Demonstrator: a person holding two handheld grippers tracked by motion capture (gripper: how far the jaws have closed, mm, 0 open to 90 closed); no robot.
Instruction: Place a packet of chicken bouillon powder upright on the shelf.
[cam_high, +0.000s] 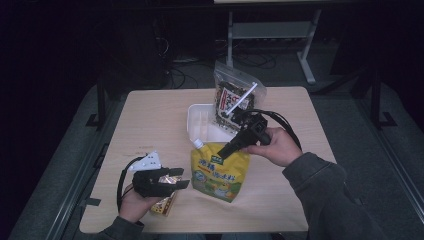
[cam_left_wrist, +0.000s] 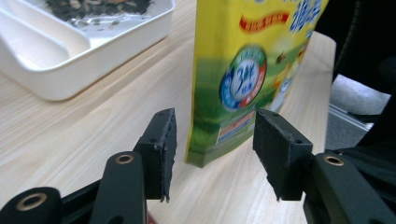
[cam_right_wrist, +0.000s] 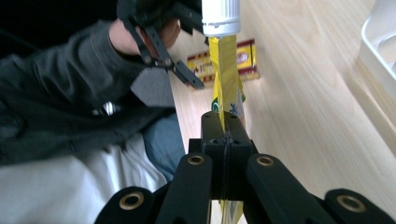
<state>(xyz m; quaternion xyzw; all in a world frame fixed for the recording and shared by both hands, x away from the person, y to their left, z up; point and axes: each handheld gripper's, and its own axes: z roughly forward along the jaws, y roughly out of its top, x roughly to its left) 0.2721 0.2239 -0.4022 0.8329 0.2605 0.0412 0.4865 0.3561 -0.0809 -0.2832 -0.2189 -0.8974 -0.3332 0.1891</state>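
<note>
Right tool (cam_high: 227, 149) pinches a yellow spouted pouch (cam_high: 218, 172) with white cap.

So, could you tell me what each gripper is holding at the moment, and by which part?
The right gripper is shut on the yellow spouted pouch, pinching its upper edge below the white cap. The left gripper is open and holds nothing.

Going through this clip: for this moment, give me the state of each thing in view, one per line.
yellow spout pouch: cap on, top edge pinched, held upright.
right gripper: shut on the pouch.
left gripper: jaws apart, nothing between the pads.
white tray: open, leaning snack bag partly over it.
snack bag: zip seal closed.
small box: lying flat.
</note>
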